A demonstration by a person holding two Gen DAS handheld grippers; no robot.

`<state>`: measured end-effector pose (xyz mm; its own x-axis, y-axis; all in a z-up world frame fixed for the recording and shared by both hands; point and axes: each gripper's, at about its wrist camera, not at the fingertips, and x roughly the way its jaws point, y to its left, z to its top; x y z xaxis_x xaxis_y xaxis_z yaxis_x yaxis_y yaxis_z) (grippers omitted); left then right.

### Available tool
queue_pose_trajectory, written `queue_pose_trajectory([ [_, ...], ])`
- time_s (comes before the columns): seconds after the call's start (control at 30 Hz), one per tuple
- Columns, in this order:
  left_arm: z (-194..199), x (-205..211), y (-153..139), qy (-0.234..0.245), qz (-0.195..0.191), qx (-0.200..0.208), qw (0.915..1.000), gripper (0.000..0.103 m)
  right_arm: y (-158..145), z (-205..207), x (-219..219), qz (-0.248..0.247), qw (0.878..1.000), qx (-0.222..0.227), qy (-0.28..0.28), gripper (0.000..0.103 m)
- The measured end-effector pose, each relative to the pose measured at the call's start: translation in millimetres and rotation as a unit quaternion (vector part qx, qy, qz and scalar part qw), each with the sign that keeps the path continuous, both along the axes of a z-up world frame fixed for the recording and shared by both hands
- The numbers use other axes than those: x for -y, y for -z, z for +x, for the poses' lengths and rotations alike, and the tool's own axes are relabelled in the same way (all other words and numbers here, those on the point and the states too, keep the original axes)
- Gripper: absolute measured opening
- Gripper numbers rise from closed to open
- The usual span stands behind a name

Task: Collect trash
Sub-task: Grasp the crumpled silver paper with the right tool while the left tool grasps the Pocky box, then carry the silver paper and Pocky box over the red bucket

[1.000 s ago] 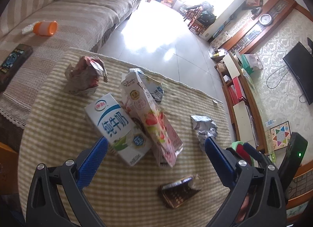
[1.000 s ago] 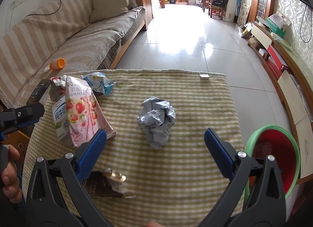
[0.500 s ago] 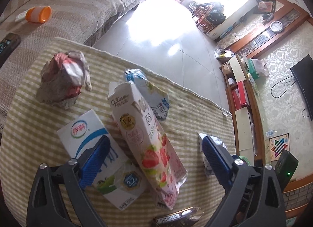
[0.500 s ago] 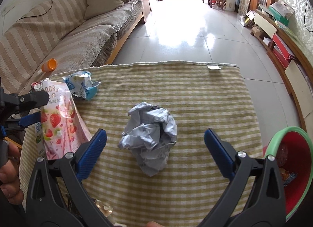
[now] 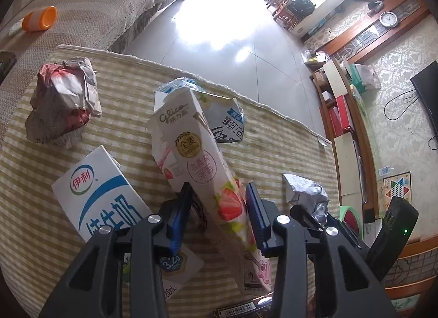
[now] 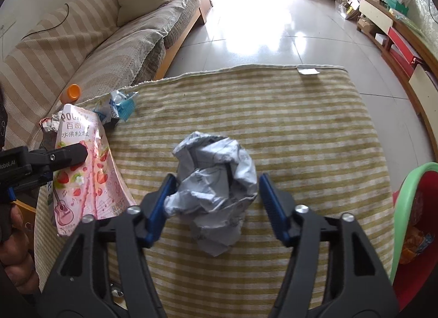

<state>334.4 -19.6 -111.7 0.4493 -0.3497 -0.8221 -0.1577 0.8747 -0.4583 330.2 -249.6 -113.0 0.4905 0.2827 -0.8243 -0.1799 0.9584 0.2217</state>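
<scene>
Trash: strawberry box (image 5: 208,181) and paper ball (image 6: 216,186) on the striped tabletop (image 6: 301,131).
Left gripper (image 5: 217,214): jaws just closing, clamped on the box.
Right gripper (image 6: 215,203): jaws just closing around the ball, right pad apart.
Advice: squeeze fully before lifting toward red bin (image 6: 410,203).

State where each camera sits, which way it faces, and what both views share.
Left wrist: rides the left claw, looking steeply down at the strawberry box its pads press; own fingers show.
Right wrist: rides the right claw, looking down at the crumpled grey paper between its pads, left pad touching; the left claw and a hand show.
Shared: strawberry box, grey paper, striped cloth, orange cap.
</scene>
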Motion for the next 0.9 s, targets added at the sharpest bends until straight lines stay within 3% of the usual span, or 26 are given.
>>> queue_pose_trajectory([
  [0.07,-2,-1,-1,-0.001,-0.006,0.001,1.0,0.027,-3,-3,-1,-0.004,1.0,0.002,0.0,0.047],
  [0.13,-7,-1,-7,-0.001,-0.005,0.01,0.9999,0.026,-6,-6,0,0.001,1.0,0.0,0.0,0.046],
  [0.5,-39,1,-56,-0.007,-0.003,0.061,0.9981,0.026,-52,-45,9,0.009,1.0,0.029,-0.004,0.046],
  [0.9,-88,23,-110,0.036,0.026,0.114,0.9925,0.026,-107,-97,44,0.021,0.997,0.078,0.018,0.046],
])
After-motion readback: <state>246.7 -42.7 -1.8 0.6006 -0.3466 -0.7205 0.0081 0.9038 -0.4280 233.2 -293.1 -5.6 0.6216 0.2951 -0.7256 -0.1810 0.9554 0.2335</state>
